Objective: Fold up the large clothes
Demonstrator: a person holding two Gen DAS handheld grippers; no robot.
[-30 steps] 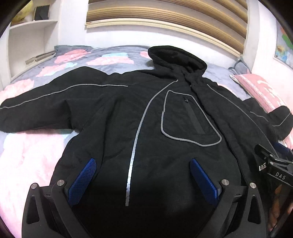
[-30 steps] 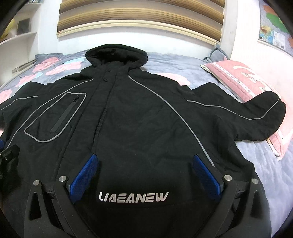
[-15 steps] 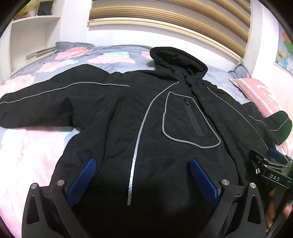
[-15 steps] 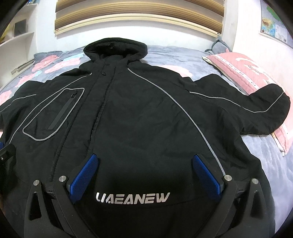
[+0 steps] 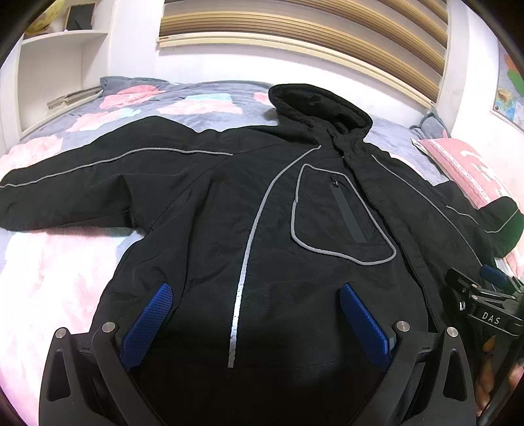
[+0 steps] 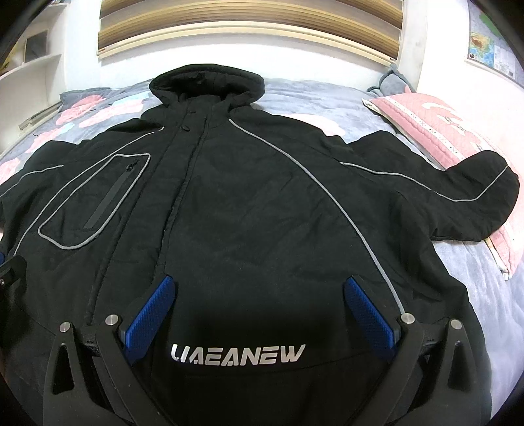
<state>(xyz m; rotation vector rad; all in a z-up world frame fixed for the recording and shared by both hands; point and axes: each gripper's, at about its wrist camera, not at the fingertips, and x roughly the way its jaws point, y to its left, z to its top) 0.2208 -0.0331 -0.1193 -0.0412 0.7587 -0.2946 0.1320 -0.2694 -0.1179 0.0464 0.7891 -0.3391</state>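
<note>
Left gripper (image 5: 255, 295) spread wide, blue ribbed pads (image 5: 147, 324) well apart, nothing between them; it sits over the lower front of the jacket, whether touching the cloth I cannot tell; right gripper (image 6: 258, 288) likewise wide, blue pads (image 6: 368, 314) apart, holding nothing, over the hem area just above the silver "UAEANEW" lettering (image 6: 237, 354); from the left wrist view the right gripper's black body marked "DAS" shows at the right edge, fingers of the person's hand behind it.

Black hooded jacket (image 5: 262, 213) lies front side up, spread flat on the bed, unfolded; hood (image 6: 206, 82) points toward the far wall; both sleeves out sideways; left-hand sleeve (image 5: 82, 190) stretched along the bedding, the other sleeve (image 6: 458, 200) with its cuff resting on the pink pillow; grey reflective piping (image 5: 249, 245) runs from the shoulders down the front and along each sleeve; chest pocket (image 5: 337, 216) outlined in grey, dark zip slanting across it; front placket closed, snap buttons (image 6: 186, 127) near the collar; fabric matte, lightly creased.

Bed cover (image 5: 49, 278) pink and grey-blue patches, fuzzy; pink quilted pillow (image 6: 435, 127) on the right side, grey cushion (image 6: 393, 83) behind it; wooden slatted headboard (image 5: 311, 29) on the white wall; white shelves (image 5: 55, 42) far left; map poster (image 6: 491, 49) on the right wall.
</note>
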